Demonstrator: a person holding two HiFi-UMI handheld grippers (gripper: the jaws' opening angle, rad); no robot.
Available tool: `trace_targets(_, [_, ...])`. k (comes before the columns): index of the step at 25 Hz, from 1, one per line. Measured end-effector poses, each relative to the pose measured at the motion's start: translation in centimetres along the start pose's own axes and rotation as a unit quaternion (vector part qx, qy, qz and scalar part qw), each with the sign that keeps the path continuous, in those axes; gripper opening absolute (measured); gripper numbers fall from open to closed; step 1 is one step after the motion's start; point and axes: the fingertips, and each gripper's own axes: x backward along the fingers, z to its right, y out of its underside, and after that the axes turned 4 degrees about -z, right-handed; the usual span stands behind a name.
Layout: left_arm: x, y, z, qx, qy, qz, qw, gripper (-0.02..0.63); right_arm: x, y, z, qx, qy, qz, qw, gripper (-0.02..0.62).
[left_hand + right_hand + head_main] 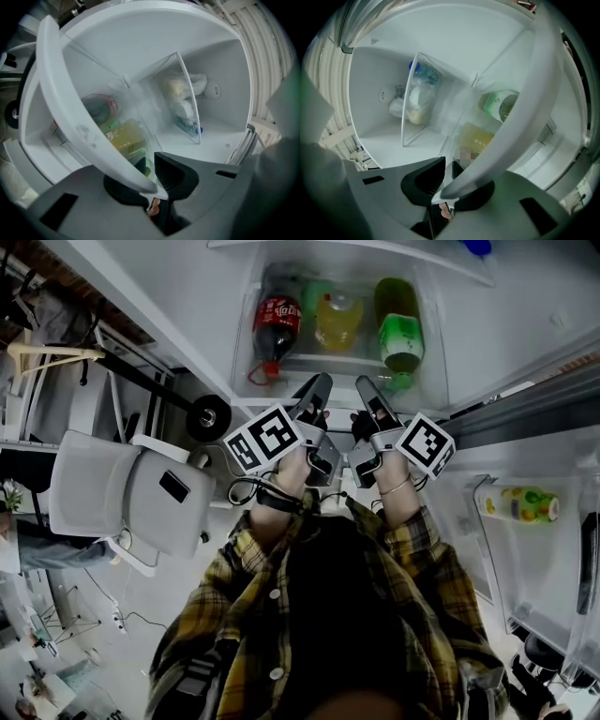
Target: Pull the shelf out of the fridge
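Observation:
The fridge shelf [342, 382] is a clear glass pane with a white front trim. In the head view both grippers reach side by side to that trim. My left gripper [317, 392] is shut on the trim [70, 108], which runs slantwise between its dark pads [176, 176]. My right gripper [368, 393] grips the same trim [529, 108], which is pinched between its pads [424, 180]. Under the glass lie a cola bottle [277, 324], a yellow bottle [337, 322] and a green bottle [401, 329], seen blurred through the pane in both gripper views.
A clear bin [187, 101] holding bagged food stands deeper in the fridge, also in the right gripper view as the bin [415, 101]. The open door's rack holds a yellow-green bottle [520, 504] at the right. A white chair [122, 493] stands left of the person.

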Motion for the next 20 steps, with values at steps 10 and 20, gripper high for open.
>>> trace_targets(10, [1.9, 1.1, 0.1, -0.002, 0.004, -0.004, 1.0, 0.067, 1.5, 1.8, -0.5, -0.001, 0.0, 0.002, 1.0, 0.064])
trace_targets(20, [3.3, 1.6, 0.6, -0.011, 0.011, -0.008, 0.9998, 0.069, 2.5, 2.8, -1.1, 0.007, 0.005, 0.007, 1.0, 0.064])
